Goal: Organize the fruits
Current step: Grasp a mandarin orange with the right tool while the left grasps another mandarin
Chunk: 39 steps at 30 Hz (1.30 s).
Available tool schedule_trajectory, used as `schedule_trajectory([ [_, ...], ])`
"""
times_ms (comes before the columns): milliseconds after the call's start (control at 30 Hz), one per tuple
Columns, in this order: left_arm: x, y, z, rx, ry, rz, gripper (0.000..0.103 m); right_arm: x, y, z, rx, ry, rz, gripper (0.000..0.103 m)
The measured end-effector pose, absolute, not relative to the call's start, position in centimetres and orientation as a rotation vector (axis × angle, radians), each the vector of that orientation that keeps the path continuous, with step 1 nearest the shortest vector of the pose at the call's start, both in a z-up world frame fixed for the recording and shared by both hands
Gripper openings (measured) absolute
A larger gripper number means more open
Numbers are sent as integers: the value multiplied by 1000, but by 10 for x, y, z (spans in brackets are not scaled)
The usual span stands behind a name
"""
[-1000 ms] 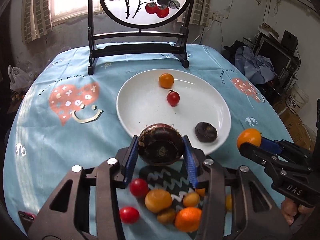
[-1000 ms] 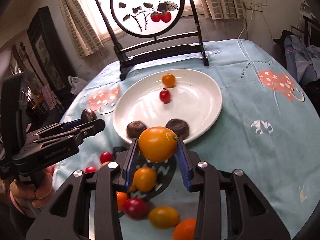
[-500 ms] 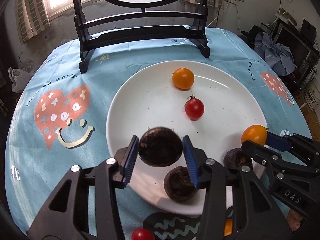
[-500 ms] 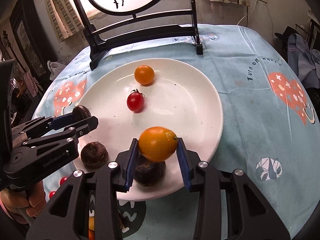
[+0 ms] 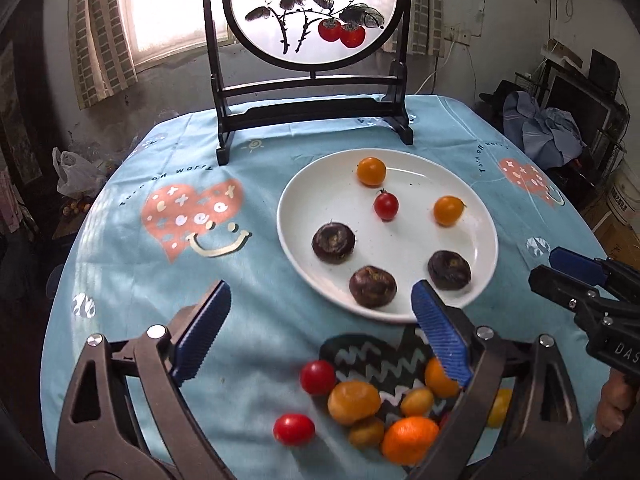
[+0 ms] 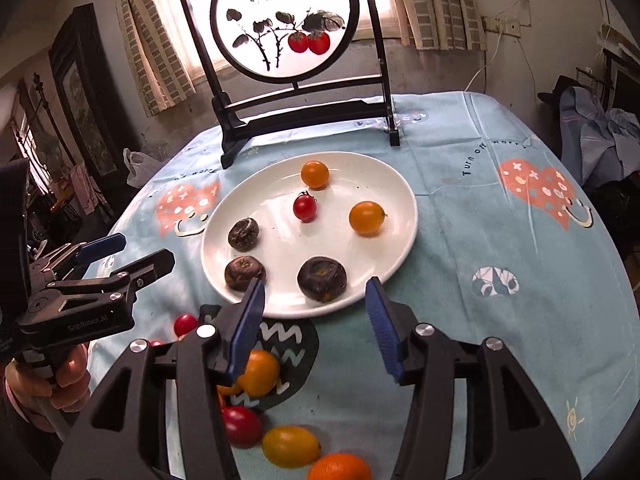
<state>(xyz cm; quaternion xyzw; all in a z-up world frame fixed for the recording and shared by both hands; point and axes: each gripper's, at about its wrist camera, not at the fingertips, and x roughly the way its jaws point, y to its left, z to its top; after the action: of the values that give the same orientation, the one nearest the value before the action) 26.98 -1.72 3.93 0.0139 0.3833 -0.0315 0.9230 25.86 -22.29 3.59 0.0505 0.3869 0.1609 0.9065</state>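
Observation:
A white plate point(image 5: 486, 248) point(image 6: 404, 216) holds three dark brown water chestnuts point(image 5: 333, 242) point(image 6: 322, 278), two orange tomatoes point(image 5: 449, 210) point(image 6: 366, 218) and one red cherry tomato point(image 5: 386, 205) point(image 6: 305, 207). My left gripper point(image 5: 320, 332) is open and empty, held above the cloth near the plate's front edge. My right gripper point(image 6: 316, 324) is open and empty, just in front of the plate. A pile of loose red, orange and yellow fruits point(image 5: 354, 402) point(image 6: 260, 372) lies on the cloth below both grippers.
A black framed round painted screen point(image 5: 312, 60) point(image 6: 288, 60) stands at the back of the blue-clothed round table point(image 5: 160, 280). Clothes and boxes point(image 5: 552, 128) lie off the table to the right. A white bag point(image 5: 72, 172) sits beyond the left edge.
Both grippers opened and pulled back from the plate. The dark chestnut from the left gripper and the orange tomato from the right gripper now lie on the plate.

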Motion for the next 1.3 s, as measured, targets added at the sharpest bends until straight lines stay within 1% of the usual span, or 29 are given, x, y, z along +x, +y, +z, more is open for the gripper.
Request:
schedule_trajectory([
  [167,215,-8,22,-5,755,-58,95,207,-230,28,55,732,318,57],
  [233,198,-4,9,-14,753,-53,98,194,-232,20,61,724,325,58],
  [367,179,2,-21,-30,790,-69,98,182,-234,-1,62,739,295,58],
  [467,174,8,-33,-33,817,-63,98,178,-235,-11,80,765,296,58],
  [600,170,14,-33,-73,804,-62,98,173,-239,-22,96,778,286,59],
  [800,168,6,-34,-31,812,-61,98,180,-250,-30,168,837,268,59],
  [1000,170,6,-34,-32,815,-54,98,181,-246,-37,161,882,290,59],
  [1300,170,6,-35,-26,819,-55,98,177,-247,-37,182,886,334,59],
])
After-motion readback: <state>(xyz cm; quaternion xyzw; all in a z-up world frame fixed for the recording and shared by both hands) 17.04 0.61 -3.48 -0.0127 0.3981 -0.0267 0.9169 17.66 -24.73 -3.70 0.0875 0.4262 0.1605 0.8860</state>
